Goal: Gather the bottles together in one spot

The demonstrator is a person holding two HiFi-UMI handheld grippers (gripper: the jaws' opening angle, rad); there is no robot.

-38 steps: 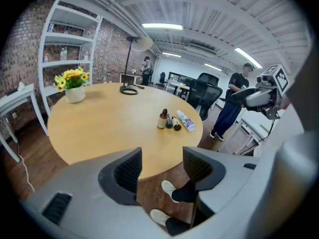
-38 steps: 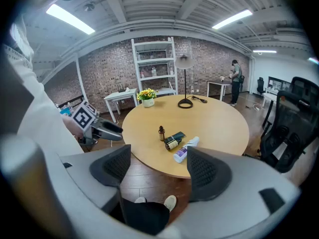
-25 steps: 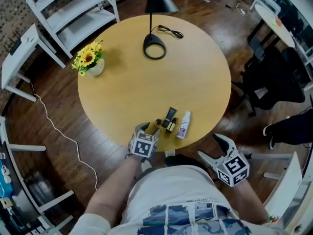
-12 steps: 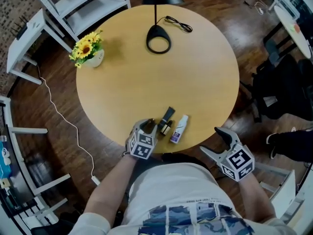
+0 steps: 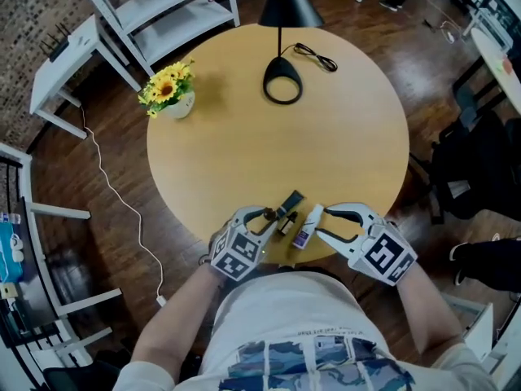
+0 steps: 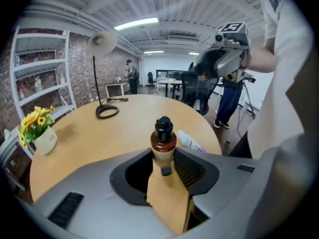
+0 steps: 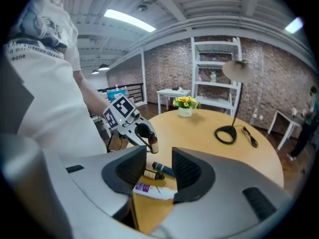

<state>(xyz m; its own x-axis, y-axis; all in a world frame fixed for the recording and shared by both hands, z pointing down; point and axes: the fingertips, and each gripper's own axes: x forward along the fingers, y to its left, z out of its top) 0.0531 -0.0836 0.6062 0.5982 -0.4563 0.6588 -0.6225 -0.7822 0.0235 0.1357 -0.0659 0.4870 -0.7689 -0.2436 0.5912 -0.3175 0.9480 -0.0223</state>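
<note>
Head view: we see the left gripper (image 5: 262, 217) holding the small brown glass bottle with a black cap (image 6: 163, 142) upright, just left of the black tube (image 5: 290, 202) lying on the round wooden table (image 5: 244, 137). The right gripper (image 5: 320, 222) has just been closing its jaws, now half apart. The white plastic bottle with a purple label (image 5: 306, 228) lies crosswise at their tips, not squeezed.

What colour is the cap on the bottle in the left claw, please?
Black cap, on an amber bottle; left gripper view shows it best.
</note>
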